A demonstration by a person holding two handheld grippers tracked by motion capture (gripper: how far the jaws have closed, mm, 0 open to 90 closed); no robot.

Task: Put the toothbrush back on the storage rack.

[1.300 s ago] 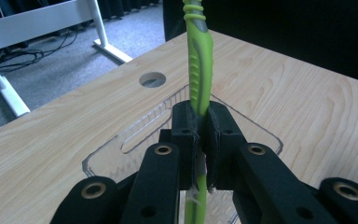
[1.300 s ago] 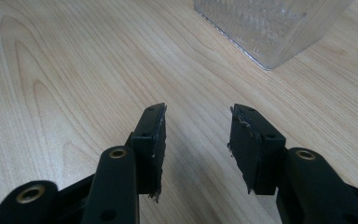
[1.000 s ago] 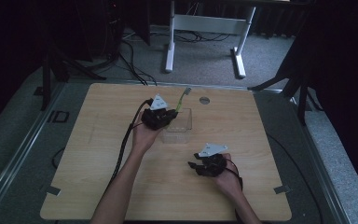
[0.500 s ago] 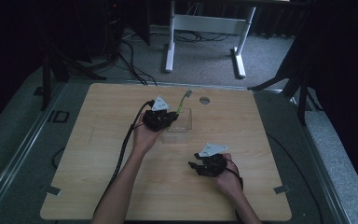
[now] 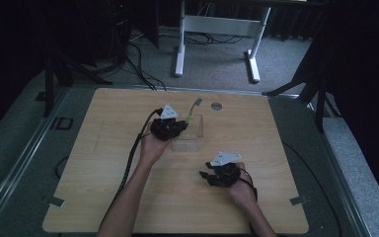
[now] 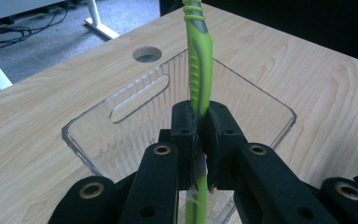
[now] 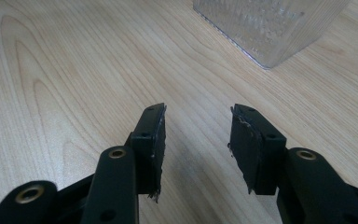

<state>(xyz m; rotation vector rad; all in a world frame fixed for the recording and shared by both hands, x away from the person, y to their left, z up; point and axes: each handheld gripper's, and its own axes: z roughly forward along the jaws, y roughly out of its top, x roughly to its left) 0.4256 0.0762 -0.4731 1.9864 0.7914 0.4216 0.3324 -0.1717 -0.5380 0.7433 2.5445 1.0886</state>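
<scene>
A green toothbrush [image 6: 199,70] is clamped between the jaws of my left gripper [image 6: 200,121], which is shut on its handle. The brush [image 5: 191,111] points up and away over a clear plastic bin [image 5: 193,133] in the middle of the table. In the left gripper view the bin [image 6: 121,135] lies directly beneath the jaws, its ribbed walls and slot handle showing. My left gripper [image 5: 173,126] hovers at the bin's left edge. My right gripper [image 5: 208,175] rests low on the table nearer the front, open with nothing between its fingers [image 7: 196,140]. A corner of the bin [image 7: 265,28] shows ahead of it.
A wooden table [image 5: 103,173] carries a round cable hole [image 5: 216,105] near its far edge. Beyond the table stand a white desk frame [image 5: 217,29] and loose cables on grey carpet. A black cable [image 5: 131,158] trails from the left gripper along the forearm.
The left gripper with the toothbrush has shifted slightly, the brush tilting a little more upright over the bin. The right gripper has stayed put.
</scene>
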